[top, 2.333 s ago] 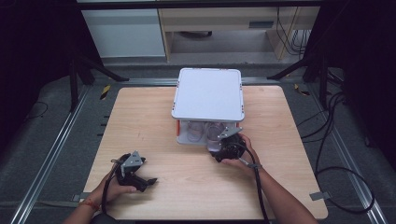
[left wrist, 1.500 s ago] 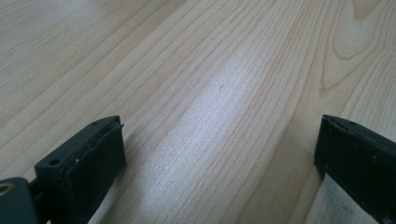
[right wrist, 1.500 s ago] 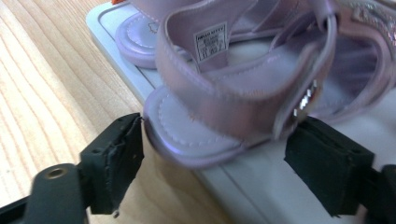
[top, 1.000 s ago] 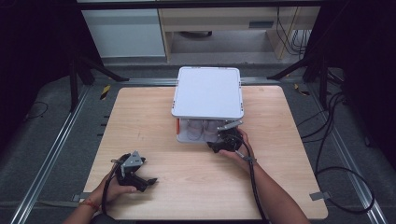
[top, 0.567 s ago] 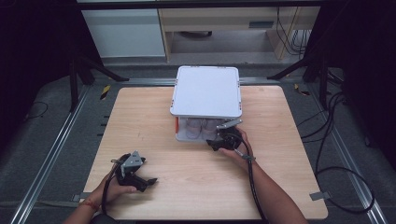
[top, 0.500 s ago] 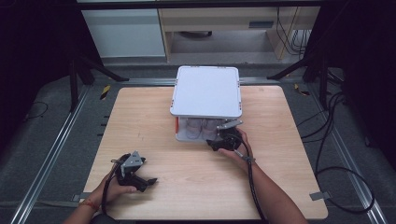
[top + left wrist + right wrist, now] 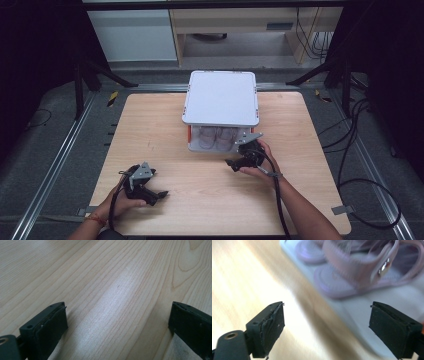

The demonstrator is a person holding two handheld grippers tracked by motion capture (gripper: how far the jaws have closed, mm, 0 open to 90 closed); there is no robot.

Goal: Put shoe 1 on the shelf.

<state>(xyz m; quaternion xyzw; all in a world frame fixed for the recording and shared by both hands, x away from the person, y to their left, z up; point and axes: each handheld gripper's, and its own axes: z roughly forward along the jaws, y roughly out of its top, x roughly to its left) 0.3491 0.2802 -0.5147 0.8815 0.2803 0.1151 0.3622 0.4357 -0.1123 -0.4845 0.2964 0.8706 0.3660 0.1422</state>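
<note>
A clear plastic box with a flat white lid point(image 7: 220, 98) stands at the far middle of the light wooden table point(image 7: 150, 125), pale purple sandals point(image 7: 359, 275) inside. The right gripper point(image 7: 246, 155), jaws apart, sits just before its near side. The left gripper point(image 7: 145, 187), jaws apart, rests near the table's near left corner.

Left gripper point(image 7: 150, 192): held low at the near left, jaws spread wide, nothing between them. Right gripper point(image 7: 239, 159): held farther and to the right of centre, jaws likewise wide apart and empty. Both forearms enter from the near edge.
</note>
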